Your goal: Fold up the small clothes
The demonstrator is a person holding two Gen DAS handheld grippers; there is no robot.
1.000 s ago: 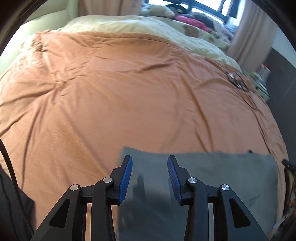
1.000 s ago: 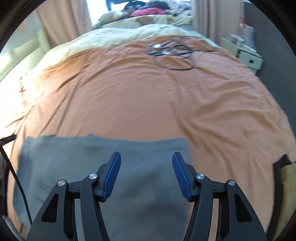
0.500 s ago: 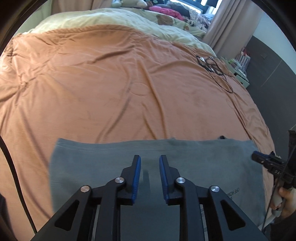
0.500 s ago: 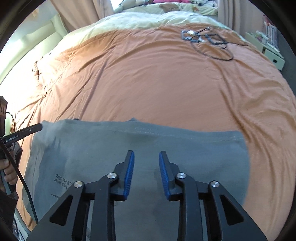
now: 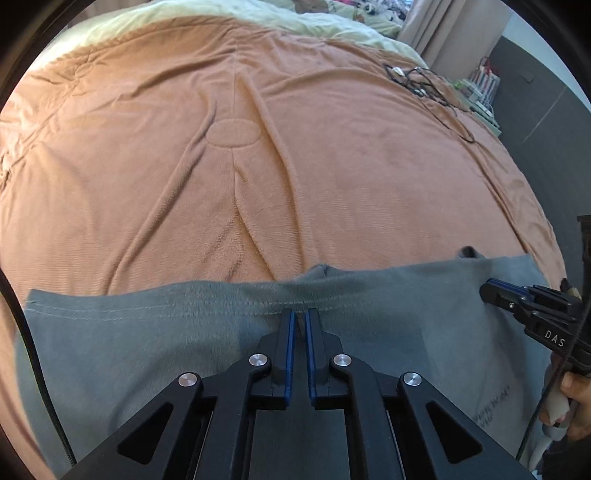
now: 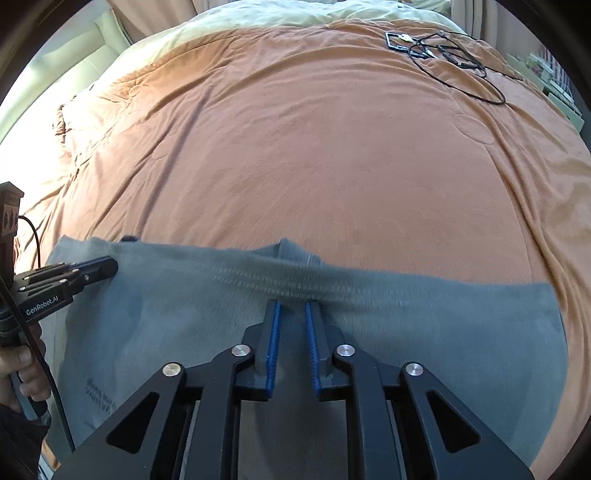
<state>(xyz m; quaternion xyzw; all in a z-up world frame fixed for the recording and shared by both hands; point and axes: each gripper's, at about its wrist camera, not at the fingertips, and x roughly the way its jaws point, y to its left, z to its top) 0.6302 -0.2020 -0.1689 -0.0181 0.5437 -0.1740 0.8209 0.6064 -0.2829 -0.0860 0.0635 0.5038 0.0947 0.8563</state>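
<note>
A grey garment (image 5: pixel 147 332) (image 6: pixel 443 325) lies flat near the front edge of an orange bedspread (image 5: pixel 295 166), with small print near one corner. My left gripper (image 5: pixel 300 314) is shut on its far hem, and the cloth puckers up just beyond the tips. It also shows at the left of the right wrist view (image 6: pixel 110 267). My right gripper (image 6: pixel 293 306) sits on the same hem farther right. Its jaws are closing to a narrow gap with a ridge of cloth pinched between the blue pads. From the left wrist view the right gripper (image 5: pixel 487 291) bites the hem.
A tangle of black cables (image 6: pixel 443 51) (image 5: pixel 424 81) lies at the bed's far right. A cream blanket (image 5: pixel 258 14) covers the head end. A person's hands (image 5: pixel 569 391) (image 6: pixel 18 365) hold the gripper handles. A shelf (image 5: pixel 484 88) stands past the bed's right edge.
Both grippers came forward and down onto the garment's far hem. Their jaws went from wide apart to closed on it, and the hem now bunches up at each.
</note>
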